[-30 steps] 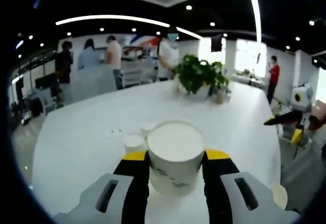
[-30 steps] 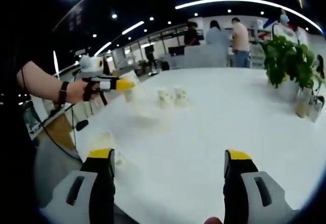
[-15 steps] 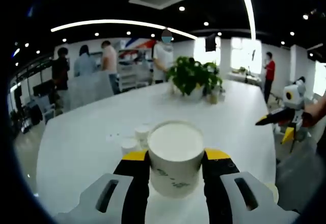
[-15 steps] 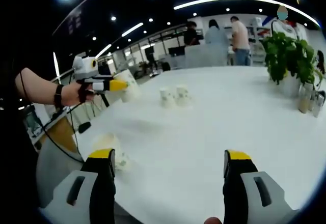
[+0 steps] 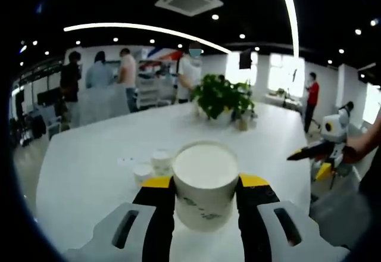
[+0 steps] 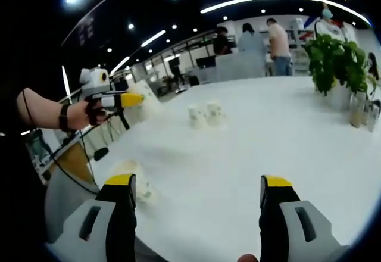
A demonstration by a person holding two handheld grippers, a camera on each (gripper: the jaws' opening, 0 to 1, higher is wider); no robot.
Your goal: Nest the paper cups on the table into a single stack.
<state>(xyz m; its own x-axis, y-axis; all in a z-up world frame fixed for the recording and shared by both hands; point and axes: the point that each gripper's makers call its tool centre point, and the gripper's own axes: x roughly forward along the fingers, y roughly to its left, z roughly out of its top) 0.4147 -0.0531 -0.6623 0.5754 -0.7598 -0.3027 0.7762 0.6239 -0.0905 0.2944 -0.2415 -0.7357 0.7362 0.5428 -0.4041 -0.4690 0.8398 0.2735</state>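
Note:
My left gripper (image 5: 205, 183) is shut on a white paper cup (image 5: 205, 170), held upright above the white table (image 5: 89, 155); the right gripper view shows the same left gripper (image 6: 122, 100) at the left, gripping that cup (image 6: 143, 98). Two small cups (image 5: 161, 159) (image 5: 141, 172) stand together on the table beyond it, also visible as a pair of cups (image 6: 196, 116) (image 6: 214, 113) mid-table. Another cup (image 6: 128, 172) lies near the table's edge by my right gripper (image 6: 197, 184), which is open and holds nothing. The right gripper (image 5: 309, 152) also hangs at the right in the left gripper view.
A potted plant (image 5: 223, 98) (image 6: 336, 65) stands at the far side of the table, with small bottles (image 6: 360, 110) beside it. Several people (image 5: 128, 71) stand at desks behind the table. A person's hand (image 6: 74, 114) holds the left gripper off the table's left edge.
The left gripper, still holding its cup, has drifted slightly left and away from the table in the right gripper view. The right gripper has stayed open and shifted a little.

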